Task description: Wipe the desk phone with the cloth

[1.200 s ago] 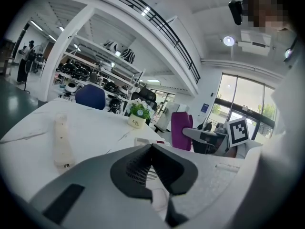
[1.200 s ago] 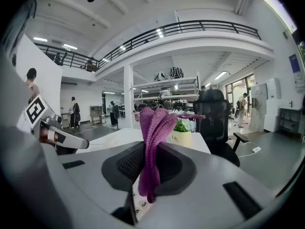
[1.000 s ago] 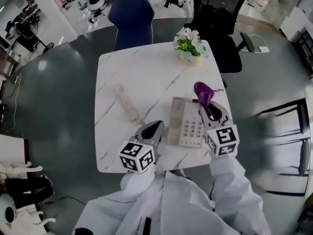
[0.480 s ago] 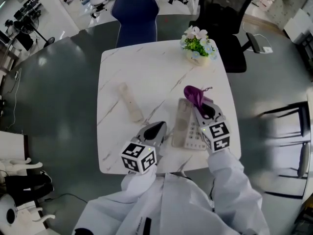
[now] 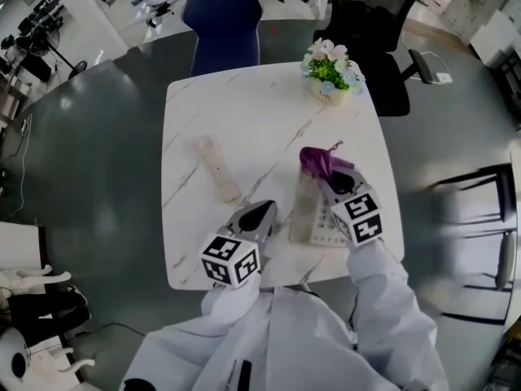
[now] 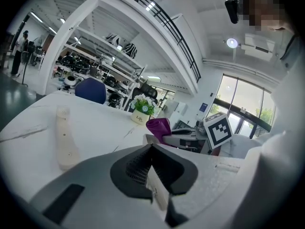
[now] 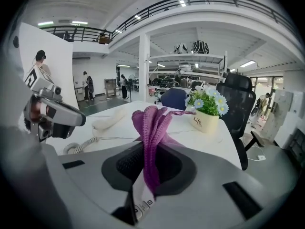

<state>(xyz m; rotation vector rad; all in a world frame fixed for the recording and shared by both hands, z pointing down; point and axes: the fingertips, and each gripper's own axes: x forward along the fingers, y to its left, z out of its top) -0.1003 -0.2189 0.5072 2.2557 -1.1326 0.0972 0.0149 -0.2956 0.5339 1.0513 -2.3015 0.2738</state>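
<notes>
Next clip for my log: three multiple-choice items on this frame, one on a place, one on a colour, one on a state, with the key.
1. Where does the handset lie?
A. on the floor
B. on the table, left of the phone base
C. on a chair

2. What colour is the cloth?
A. purple
B. yellow
C. green

3. What state is the right gripper in?
A. open, empty
B. shut on the handset
C. shut on the cloth

Key:
1 B, it rests on the marble top, off the base.
2 A, the right gripper view shows purple knit.
3 C, the cloth stands pinched between its jaws.
</notes>
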